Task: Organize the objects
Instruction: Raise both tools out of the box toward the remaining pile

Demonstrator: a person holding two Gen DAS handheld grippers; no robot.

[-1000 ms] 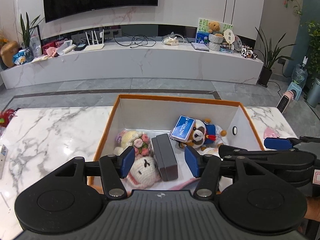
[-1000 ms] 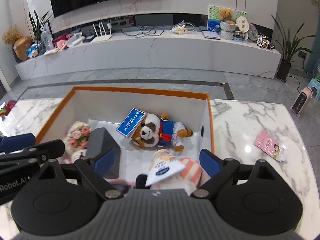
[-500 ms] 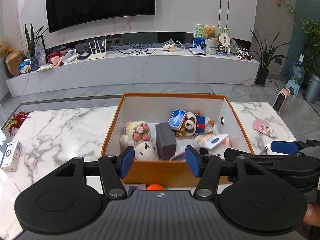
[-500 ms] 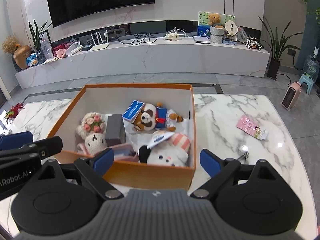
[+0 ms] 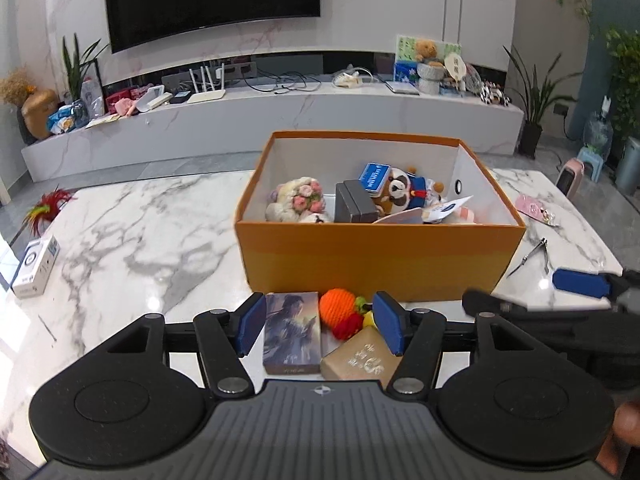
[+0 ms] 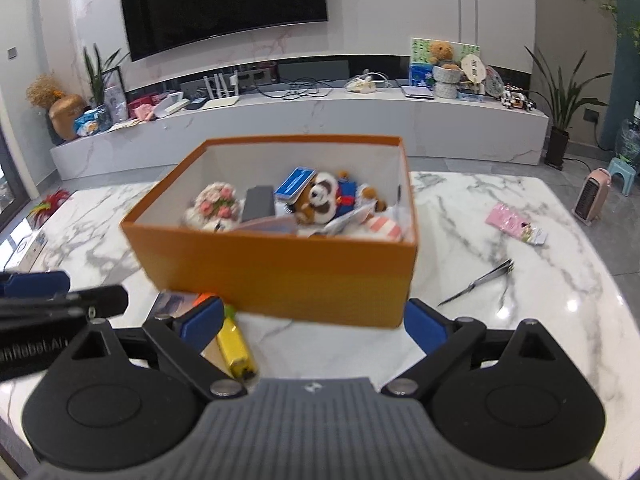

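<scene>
Orange box (image 5: 380, 256) sits mid-table on the white marble table (image 5: 132, 232), now well ahead of both grippers; a second ago both wrist views looked straight down into it, so the two tools have pulled back toward the near edge and out of the box. That reads as one deposit finished and the next pick about to start, since the box already holds a flower plush (image 5: 298, 200), a grey case (image 5: 354, 202), a raccoon plush (image 5: 400, 192) and a striped toy (image 6: 380, 228), while several things remain loose outside.

Going left to right: a small white carton (image 5: 34, 266) lies far off at the left edge. The left gripper (image 5: 320, 328) hangs with its jaws wide apart and nothing in them; between its blue pads, just in front of the box wall, lie a picture card box (image 5: 293, 332), an orange knitted fruit (image 5: 340, 312) and a tan box (image 5: 360, 356). Next comes a yellow lighter (image 6: 236, 350), beside the inner pad of the right gripper (image 6: 312, 320), which is also spread wide and empty over bare marble. Further right, tweezers (image 6: 476, 282) and a pink packet (image 6: 516, 228) lie apart from both tools.
</scene>
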